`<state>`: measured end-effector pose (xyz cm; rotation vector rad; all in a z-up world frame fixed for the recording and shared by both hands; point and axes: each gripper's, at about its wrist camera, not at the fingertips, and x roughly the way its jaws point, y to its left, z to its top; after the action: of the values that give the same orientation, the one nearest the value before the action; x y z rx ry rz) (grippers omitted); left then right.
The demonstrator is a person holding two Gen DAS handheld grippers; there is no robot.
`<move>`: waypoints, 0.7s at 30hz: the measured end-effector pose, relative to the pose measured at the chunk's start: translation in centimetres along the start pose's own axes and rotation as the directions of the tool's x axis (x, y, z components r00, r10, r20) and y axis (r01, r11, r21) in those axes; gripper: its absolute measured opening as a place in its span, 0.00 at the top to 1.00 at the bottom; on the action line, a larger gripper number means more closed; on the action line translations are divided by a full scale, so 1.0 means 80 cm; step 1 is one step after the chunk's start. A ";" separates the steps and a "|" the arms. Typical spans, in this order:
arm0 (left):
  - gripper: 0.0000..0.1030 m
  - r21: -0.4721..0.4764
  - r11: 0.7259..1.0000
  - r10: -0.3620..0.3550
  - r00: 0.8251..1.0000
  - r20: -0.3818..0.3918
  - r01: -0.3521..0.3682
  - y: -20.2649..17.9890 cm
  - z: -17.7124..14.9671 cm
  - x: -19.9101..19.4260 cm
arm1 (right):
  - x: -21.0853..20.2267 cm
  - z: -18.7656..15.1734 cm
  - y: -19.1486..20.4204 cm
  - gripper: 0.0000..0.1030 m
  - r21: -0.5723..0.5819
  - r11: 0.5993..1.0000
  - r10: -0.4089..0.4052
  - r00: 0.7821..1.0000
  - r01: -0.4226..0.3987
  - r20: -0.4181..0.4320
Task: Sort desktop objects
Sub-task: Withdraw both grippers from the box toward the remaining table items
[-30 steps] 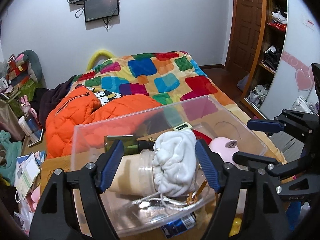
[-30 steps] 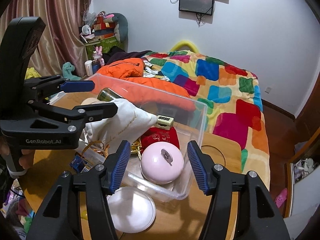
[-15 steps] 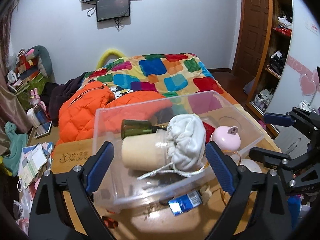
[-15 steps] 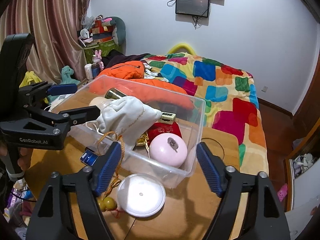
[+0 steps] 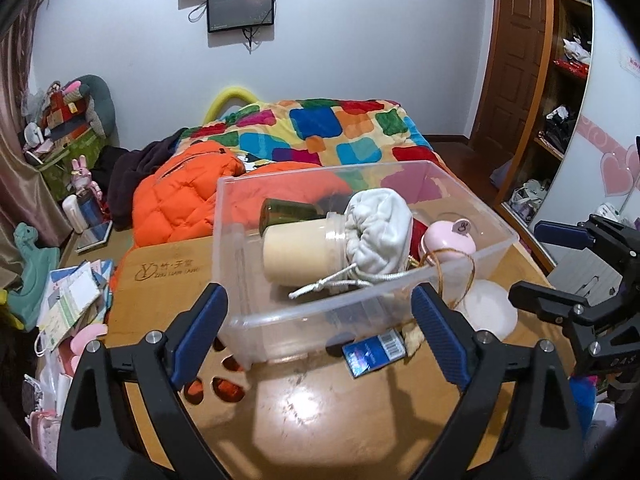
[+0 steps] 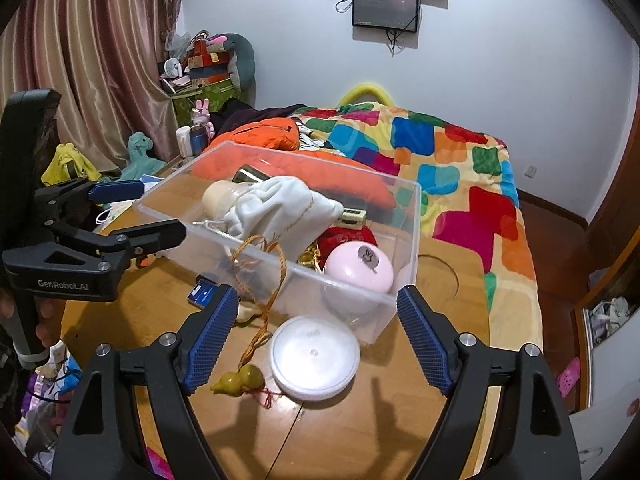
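Left gripper (image 5: 320, 332) and right gripper (image 6: 318, 336) fingers apart, empty, near clear bin (image 6: 414, 216) on table (image 6: 360, 432).

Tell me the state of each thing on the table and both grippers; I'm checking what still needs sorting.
clear bin: upright, no lid on it, part filled.
white pouch: in the bin, drawstring pulled shut.
pink round case: in the bin.
white round lid: flat on the table, outside the bin.
gourd charm: on the table, its cord draped over the bin wall.
blue packet: on the table, outside.
left gripper: open, empty.
right gripper: open, empty.
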<state>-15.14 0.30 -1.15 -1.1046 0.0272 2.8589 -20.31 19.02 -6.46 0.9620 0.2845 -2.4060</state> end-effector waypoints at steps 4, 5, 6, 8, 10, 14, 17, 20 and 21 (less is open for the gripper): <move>0.06 -0.001 1.000 0.012 1.000 -0.002 -0.012 0.001 -0.013 -0.009 | -0.002 -0.010 0.001 0.23 0.011 1.000 -0.009 1.000 0.009 -0.001; 0.06 -0.002 1.000 0.014 1.000 -0.006 -0.014 0.002 -0.016 -0.010 | -0.003 -0.013 0.000 0.23 0.016 1.000 -0.012 1.000 0.013 -0.003; 0.06 -0.002 1.000 0.015 1.000 -0.009 -0.015 0.003 -0.019 -0.010 | -0.003 -0.016 -0.001 0.23 0.020 1.000 -0.012 1.000 0.013 -0.007; 0.06 -0.001 1.000 0.016 1.000 -0.023 -0.016 0.004 -0.027 -0.009 | -0.004 -0.022 -0.003 0.23 0.027 1.000 -0.011 1.000 0.012 -0.014; 0.06 0.002 1.000 0.019 0.999 -0.045 -0.019 0.004 -0.035 -0.005 | -0.003 -0.029 -0.005 0.23 0.033 0.999 -0.015 1.000 0.015 -0.023; 0.06 0.014 1.000 0.027 0.994 -0.102 -0.026 0.001 -0.053 0.010 | 0.002 -0.044 -0.009 0.23 0.038 0.999 -0.026 0.999 0.028 -0.046; 0.06 0.023 0.999 0.031 0.991 -0.134 -0.028 -0.004 -0.060 0.021 | 0.007 -0.054 -0.010 0.23 0.041 0.999 -0.019 0.998 0.021 -0.058; 0.06 0.043 0.998 0.042 0.987 -0.156 -0.035 -0.012 -0.063 0.033 | 0.012 -0.062 -0.013 0.23 0.052 0.999 -0.007 0.998 0.010 -0.068; 0.06 0.051 0.998 0.047 0.985 -0.163 -0.039 -0.014 -0.065 0.037 | 0.014 -0.064 -0.014 0.23 0.056 0.998 -0.003 0.997 0.007 -0.072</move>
<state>-13.77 1.41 -6.93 -1.3429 0.1303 2.7796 -18.60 21.45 -10.96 1.0764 0.2469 -2.3988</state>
